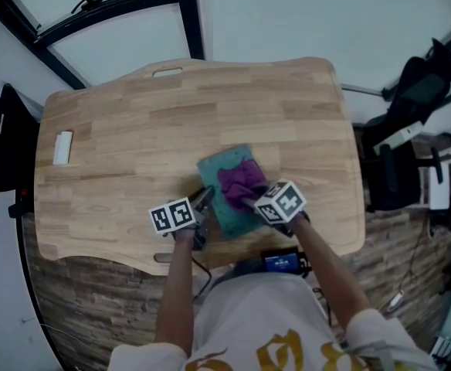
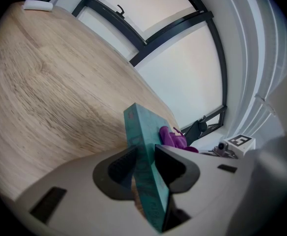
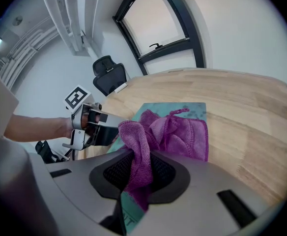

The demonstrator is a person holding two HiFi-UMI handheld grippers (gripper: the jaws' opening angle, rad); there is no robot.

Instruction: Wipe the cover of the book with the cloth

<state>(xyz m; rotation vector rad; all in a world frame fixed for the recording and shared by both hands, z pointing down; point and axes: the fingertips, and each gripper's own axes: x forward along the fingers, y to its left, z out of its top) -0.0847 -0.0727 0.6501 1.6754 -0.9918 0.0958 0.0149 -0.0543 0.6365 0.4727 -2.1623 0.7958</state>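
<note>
Head view: a teal book (image 1: 212, 170) is seen lying flat on the wooden bench (image 1: 117, 122), near the front edge at lower centre of the frame, with a purple cloth (image 1: 241, 182) bunched on its cover. The left gripper (image 1: 202, 205) is set at the book's left edge and the right gripper (image 1: 249, 201) at the near end of the cloth. A small white object (image 1: 62, 147) is seen at the far left of the bench, well apart from the rest.

Left gripper view: the jaws are closed onto the book's edge, which is pinched between the pads at lower centre, so the book is steadied. The cloth is glimpsed beyond it, right of centre.

Right gripper view: the jaws are drawn together on a fold of the cloth, gripped at lower centre. The rest of the cloth is spread in loose folds over the cover, whose teal surface is exposed at the far corners and along the left side.

Wiping is judged to be under way, since the book is held and the cloth is in contact with the cover. How much of the cover is already cleaned cannot be told. The bare strips around the cloth are judged to need passes yet.
</note>
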